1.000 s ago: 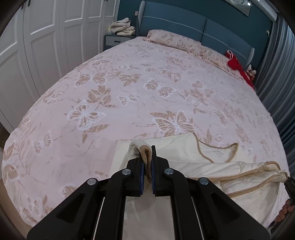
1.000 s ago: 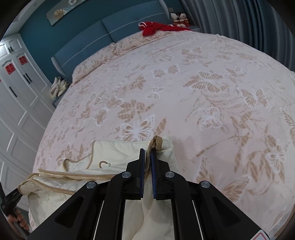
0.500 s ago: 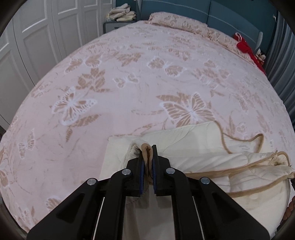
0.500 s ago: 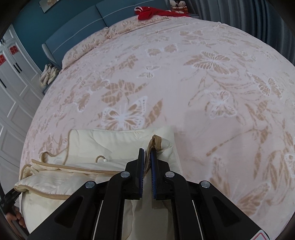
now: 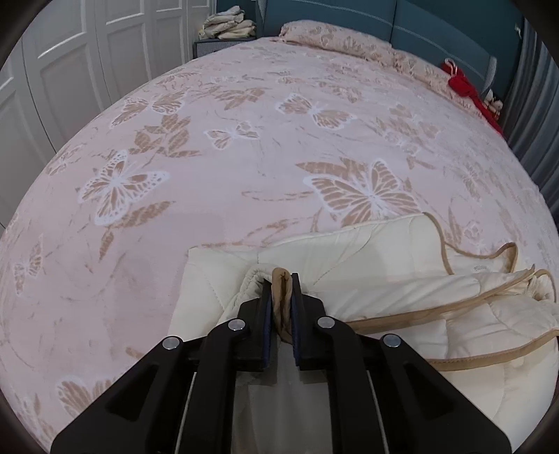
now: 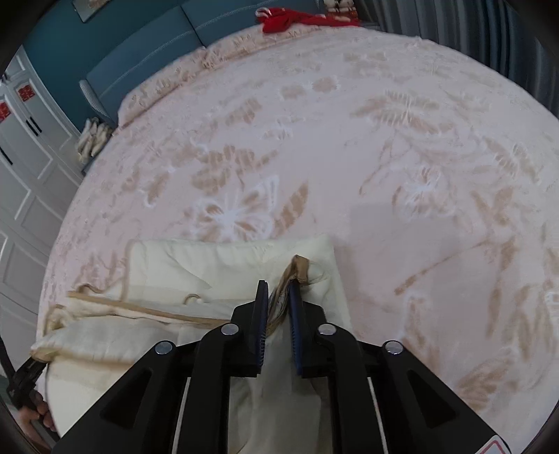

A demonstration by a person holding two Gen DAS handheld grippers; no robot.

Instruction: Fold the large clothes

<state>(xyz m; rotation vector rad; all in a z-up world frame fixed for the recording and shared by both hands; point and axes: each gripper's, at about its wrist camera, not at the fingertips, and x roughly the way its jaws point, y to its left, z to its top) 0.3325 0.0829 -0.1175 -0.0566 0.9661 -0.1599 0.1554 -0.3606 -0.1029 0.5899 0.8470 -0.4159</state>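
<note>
A cream quilted garment with tan trim [image 5: 377,251] lies folded over itself at the near edge of the bed; it also shows in the right wrist view [image 6: 195,265]. My left gripper [image 5: 281,279] is shut on its tan-edged corner, low over the lower layer. My right gripper [image 6: 278,287] has its jaws slightly parted, with the other tan-trimmed corner [image 6: 299,266] lying loosely between them, low over the cloth. The garment's near part is hidden under both grippers.
The bed [image 5: 244,146] carries a pink butterfly-print cover. Pillows [image 5: 335,38] and red cloth [image 5: 464,87] lie at the head by a blue headboard [image 6: 146,59]. White wardrobe doors [image 5: 70,70] and a nightstand with folded cloth [image 5: 227,28] stand left; grey curtains [image 6: 489,31] right.
Both grippers have moved forward and down, laying the held edge over the lower layer. The right jaws have parted slightly from the tan corner; the left stays clamped.
</note>
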